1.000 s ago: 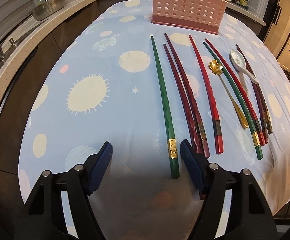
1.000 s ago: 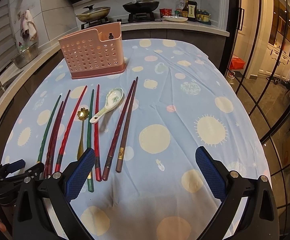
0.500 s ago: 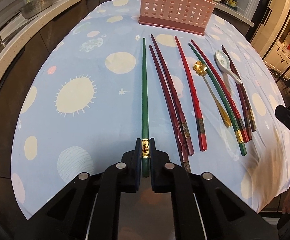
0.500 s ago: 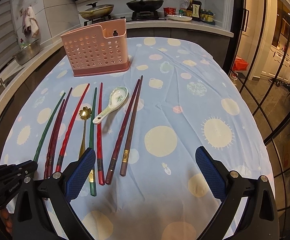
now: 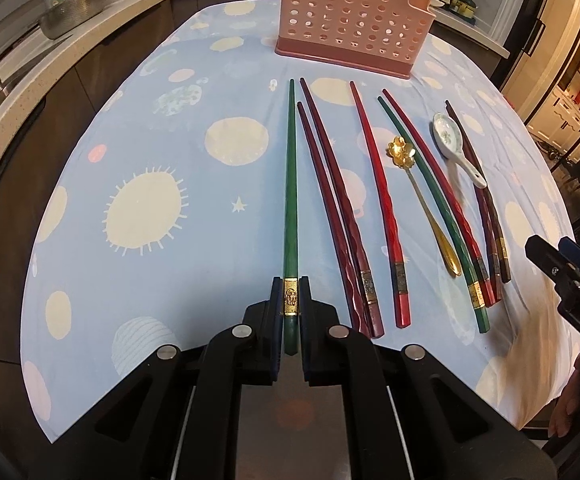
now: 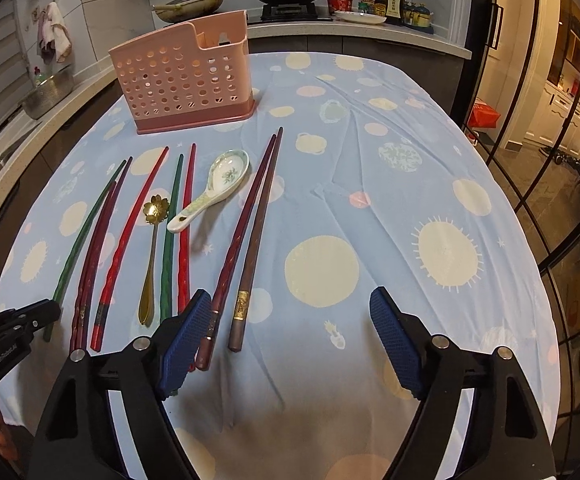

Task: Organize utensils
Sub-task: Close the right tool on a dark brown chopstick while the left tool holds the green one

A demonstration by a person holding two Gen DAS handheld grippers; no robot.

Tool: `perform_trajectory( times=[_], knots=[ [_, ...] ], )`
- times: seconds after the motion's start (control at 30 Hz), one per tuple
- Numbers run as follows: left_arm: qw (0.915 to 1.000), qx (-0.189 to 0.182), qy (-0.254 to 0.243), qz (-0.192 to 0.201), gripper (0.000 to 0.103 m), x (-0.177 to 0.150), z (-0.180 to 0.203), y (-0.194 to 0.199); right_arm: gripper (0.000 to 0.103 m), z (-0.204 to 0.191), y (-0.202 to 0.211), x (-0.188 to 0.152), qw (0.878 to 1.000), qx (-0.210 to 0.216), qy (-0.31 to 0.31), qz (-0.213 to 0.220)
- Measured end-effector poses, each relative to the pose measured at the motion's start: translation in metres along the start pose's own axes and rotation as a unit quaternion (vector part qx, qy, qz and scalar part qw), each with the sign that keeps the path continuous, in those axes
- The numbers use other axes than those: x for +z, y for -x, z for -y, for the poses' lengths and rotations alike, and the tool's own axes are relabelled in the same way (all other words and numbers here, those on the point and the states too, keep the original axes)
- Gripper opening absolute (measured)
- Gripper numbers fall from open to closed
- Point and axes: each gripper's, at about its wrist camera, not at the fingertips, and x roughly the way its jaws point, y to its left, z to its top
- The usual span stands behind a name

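Clamping the long green lacquered chopstick (image 5: 290, 200) at its gold band, the left gripper (image 5: 291, 312) points it straight ahead toward the pink perforated plastic utensil holder (image 5: 354, 20); the right gripper (image 6: 290, 344) hovers spread apart, empty, over remaining chopsticks.

Both wrist cams low, facing pink holder (image 5: 354, 16), prob. sharing tablecloth (image 6: 390, 208).

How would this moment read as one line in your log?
left gripper: shut on green chopstick | right gripper: open, hovering | pink holder: no utensils visible
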Motion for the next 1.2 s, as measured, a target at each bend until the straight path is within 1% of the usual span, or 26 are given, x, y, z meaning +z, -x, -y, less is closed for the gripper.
perform_trajectory(
  times=[0.13, 0.2, 0.37, 0.47, 0.67, 0.73, 0.87, 0.93, 1.1, 1.2],
  knots=[
    [1.0, -0.001, 0.0, -0.004, 0.007, 0.0, 0.001, -0.002, 0.063, -0.002, -0.01, -0.004, 1.0, 0.001, 0.004, -0.011],
    [1.0, -0.001, 0.001, -0.005, 0.007, 0.001, 0.0, -0.003, 0.06, -0.002, -0.015, -0.006, 1.0, 0.004, 0.004, -0.019],
    [1.0, -0.002, 0.002, -0.005, 0.007, 0.001, 0.0, -0.004, 0.056, -0.007, -0.023, -0.008, 1.0, 0.007, 0.009, -0.029],
    [1.0, -0.002, 0.003, -0.005, 0.007, 0.001, 0.0, -0.003, 0.049, -0.007, -0.027, -0.01, 0.999, 0.01, 0.01, -0.035],
    [1.0, -0.002, 0.003, -0.005, 0.007, 0.0, -0.001, -0.003, 0.045, -0.011, -0.029, -0.011, 0.999, 0.005, 0.023, -0.028],
    [1.0, -0.003, 0.003, -0.006, 0.007, 0.0, -0.001, -0.003, 0.036, -0.01, -0.028, -0.012, 0.999, 0.009, 0.025, -0.027],
    [0.9999, -0.007, 0.004, -0.005, 0.007, -0.002, -0.001, -0.003, 0.025, -0.008, -0.024, -0.016, 0.999, 0.014, 0.03, -0.026],
    [0.9999, -0.014, 0.008, -0.006, 0.007, -0.004, -0.002, -0.002, 0.007, -0.006, -0.022, -0.017, 0.999, 0.017, 0.03, -0.027],
    [0.9994, -0.029, 0.015, -0.005, 0.007, -0.011, -0.004, 0.005, 0.007, 0.0, -0.014, -0.023, 0.999, 0.026, 0.026, -0.031],
    [0.9993, -0.032, 0.017, 0.0, 0.007, -0.014, -0.005, 0.011, 0.007, 0.004, -0.008, -0.026, 0.999, 0.029, 0.023, -0.028]
  ],
)
